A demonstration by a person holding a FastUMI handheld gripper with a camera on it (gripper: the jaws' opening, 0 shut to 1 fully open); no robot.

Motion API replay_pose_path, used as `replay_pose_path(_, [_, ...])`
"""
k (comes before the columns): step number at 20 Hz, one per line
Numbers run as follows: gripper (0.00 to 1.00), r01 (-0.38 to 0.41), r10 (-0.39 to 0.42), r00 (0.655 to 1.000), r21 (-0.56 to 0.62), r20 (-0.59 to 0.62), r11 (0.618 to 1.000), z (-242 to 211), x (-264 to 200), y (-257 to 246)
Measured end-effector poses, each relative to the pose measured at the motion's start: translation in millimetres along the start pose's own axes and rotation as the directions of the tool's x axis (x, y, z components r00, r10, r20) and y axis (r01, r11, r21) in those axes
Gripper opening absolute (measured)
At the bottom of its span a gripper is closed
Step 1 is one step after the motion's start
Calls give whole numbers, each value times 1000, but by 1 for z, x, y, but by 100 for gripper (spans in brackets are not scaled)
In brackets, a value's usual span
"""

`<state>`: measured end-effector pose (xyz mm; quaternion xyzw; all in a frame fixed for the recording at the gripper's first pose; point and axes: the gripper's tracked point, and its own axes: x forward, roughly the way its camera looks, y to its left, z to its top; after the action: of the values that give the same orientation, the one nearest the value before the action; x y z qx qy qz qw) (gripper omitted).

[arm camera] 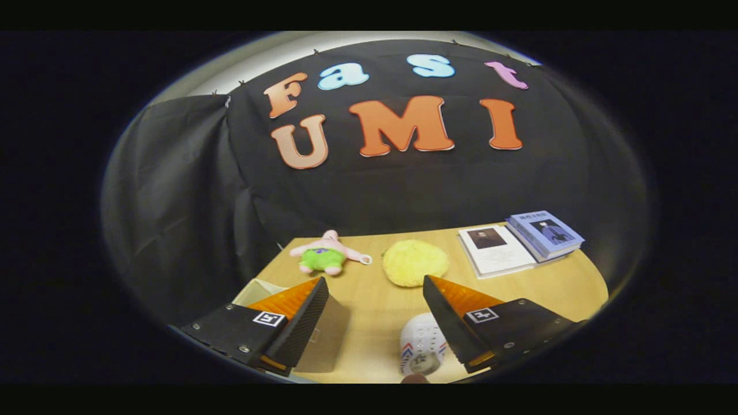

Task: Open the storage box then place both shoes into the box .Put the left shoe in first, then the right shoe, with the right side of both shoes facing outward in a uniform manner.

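Storage box [323, 340] beside left finger; claw [375, 286] spread, empty.

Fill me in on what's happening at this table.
The hand-held tongs hover open above the wooden table, gripping nothing. A white shoe lies between the fingers, and the storage box sits under the left finger. Beyond them lie a pink plush toy, a yellow plush and two books.
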<state>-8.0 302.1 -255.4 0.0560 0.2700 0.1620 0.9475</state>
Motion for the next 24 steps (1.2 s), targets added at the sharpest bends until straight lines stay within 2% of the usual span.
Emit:
replay_pose_path(10, [98,174,-176,984,-51,-36,983,-79,-4,-76])
replay_pose_path(12, [98,202,-204,978,-60,-48,978,-97,-7,-87])
replay_pose_path(14, [99,195,-201,976,-72,-88,978,-125,-2,-92])
replay_pose_path(16, [95,192,-203,970,-88,-134,977,-149,2,-96])
replay_pose_path(21, [73,156,-181,949,-116,-259,981,-205,10,-96])
replay_pose_path(24, [65,149,-179,937,-121,-301,981,-227,17,-94])
